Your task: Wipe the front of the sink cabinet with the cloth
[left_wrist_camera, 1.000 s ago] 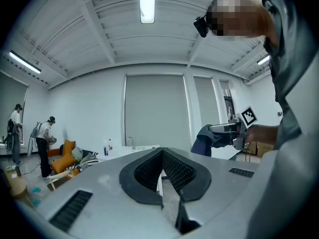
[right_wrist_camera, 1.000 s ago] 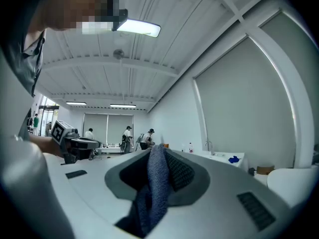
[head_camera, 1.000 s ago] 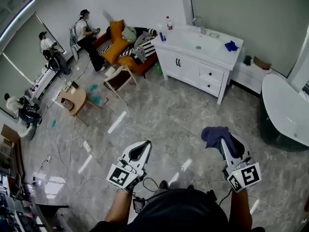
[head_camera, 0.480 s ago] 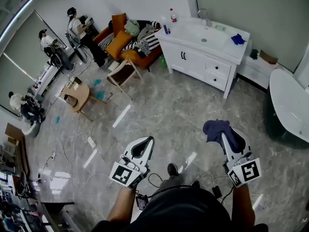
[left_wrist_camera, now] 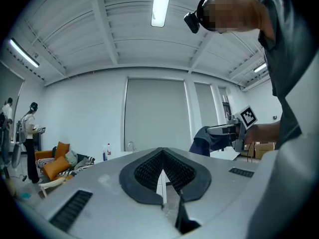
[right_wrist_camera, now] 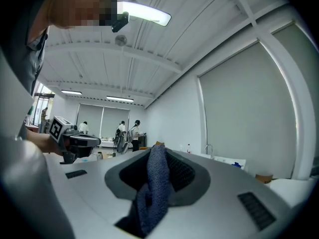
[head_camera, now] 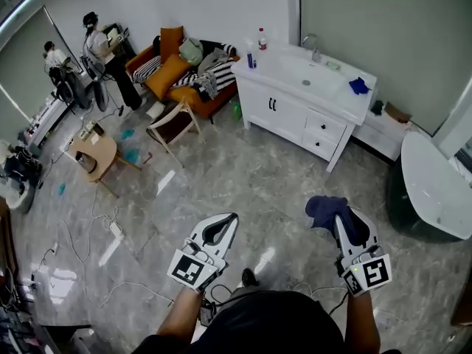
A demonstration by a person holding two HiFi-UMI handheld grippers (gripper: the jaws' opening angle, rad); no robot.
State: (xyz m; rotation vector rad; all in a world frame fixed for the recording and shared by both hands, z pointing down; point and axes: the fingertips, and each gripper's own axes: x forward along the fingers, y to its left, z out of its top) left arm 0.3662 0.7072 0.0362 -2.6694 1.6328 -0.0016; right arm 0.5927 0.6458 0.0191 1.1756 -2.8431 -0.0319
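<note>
The white sink cabinet stands across the room at the far wall, its doors and drawers facing me, well apart from both grippers. My right gripper is shut on a dark blue cloth, which bunches over its tips. In the right gripper view the cloth hangs down between the jaws of the right gripper. My left gripper is held low at the left, shut with nothing in it. The left gripper points up towards the far wall, its jaws meeting at the tip.
A second blue cloth, bottles and a faucet are on the sink top. An orange sofa, a wooden chair and a small table stand left. A bathtub is at right. Cables lie on the floor. People stand far left.
Both grippers keep the same pose, the right one still holding the cloth. The view has shifted over the floor, and the standing person at the back has moved left.
</note>
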